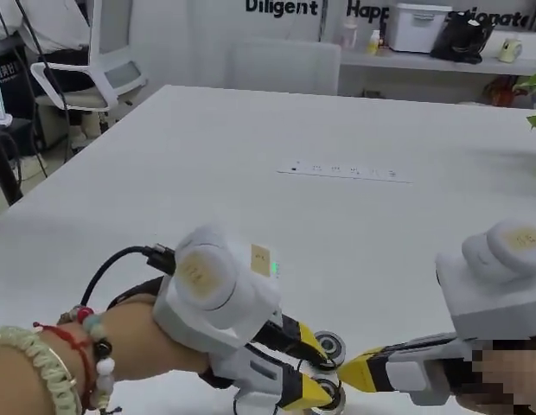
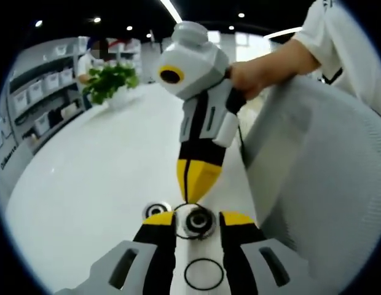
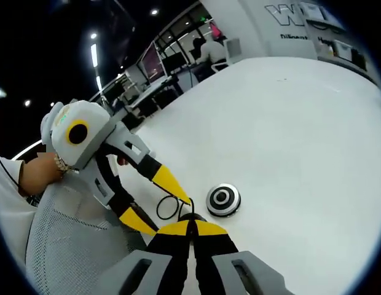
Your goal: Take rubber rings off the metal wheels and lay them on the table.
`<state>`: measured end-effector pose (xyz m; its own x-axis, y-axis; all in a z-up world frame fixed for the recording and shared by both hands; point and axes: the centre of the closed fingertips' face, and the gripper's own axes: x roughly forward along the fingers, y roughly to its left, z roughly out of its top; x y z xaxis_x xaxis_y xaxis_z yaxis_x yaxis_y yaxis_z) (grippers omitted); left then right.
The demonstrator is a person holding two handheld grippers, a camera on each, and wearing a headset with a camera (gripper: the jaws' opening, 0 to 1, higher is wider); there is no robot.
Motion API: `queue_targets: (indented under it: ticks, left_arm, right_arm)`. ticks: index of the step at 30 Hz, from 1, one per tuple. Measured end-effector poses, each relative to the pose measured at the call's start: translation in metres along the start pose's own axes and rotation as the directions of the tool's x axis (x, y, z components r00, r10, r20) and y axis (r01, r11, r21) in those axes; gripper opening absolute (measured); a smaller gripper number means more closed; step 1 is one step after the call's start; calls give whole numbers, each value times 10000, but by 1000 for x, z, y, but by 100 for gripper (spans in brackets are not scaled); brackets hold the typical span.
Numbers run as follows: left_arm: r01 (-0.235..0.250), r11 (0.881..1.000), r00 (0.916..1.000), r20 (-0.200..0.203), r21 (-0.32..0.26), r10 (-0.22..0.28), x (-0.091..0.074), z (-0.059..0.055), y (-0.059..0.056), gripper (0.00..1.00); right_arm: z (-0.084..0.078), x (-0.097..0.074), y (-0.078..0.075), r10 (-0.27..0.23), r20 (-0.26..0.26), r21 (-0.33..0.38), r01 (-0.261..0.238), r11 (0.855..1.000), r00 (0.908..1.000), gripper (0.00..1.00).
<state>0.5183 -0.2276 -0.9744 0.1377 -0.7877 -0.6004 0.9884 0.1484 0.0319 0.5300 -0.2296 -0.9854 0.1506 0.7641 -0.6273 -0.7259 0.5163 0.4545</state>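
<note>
— Left tongs?
— Spread, a metal wheel between their tips at lower centre. A loose rubber ring lies on the bench just below.
— Right tongs?
— Clenched, tip at that wheel's rim.

The left hand, beaded bracelets on its wrist, reaches in from the lower left in the head view and holds the left tool low over the surface, its yellow-tipped jaws spread apart and pointing right. In the left gripper view those jaws stand open side by side with a clear gap between them. The right hand grips the right tool from behind and tilts it nose-down, so that its tip meets the gap between the left jaws. In the right gripper view the right jaws are pressed together, pinching a thin black rubber ring at their tips.
</note>
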Motion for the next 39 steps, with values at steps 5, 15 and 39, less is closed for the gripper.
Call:
queue_targets:
  ticks: [5,15,39]
  left_arm:
    - [-220,9992,9991,364,340,208,-14,23,1,37]
    - [-709,9944,9956,669,789,657,-48,48,0,57]
    - [-3160,9475,9472,413,-496,3181,-126,0,-2,69]
  right_arm:
    - [4,-3,-1,-52,157,32,51,10000,9999,0]
    - [10,-9,-2,-158,433,114,153,9998,9989,0]
    - [17,-11,8,110,720,54,-114,9999,9973,0]
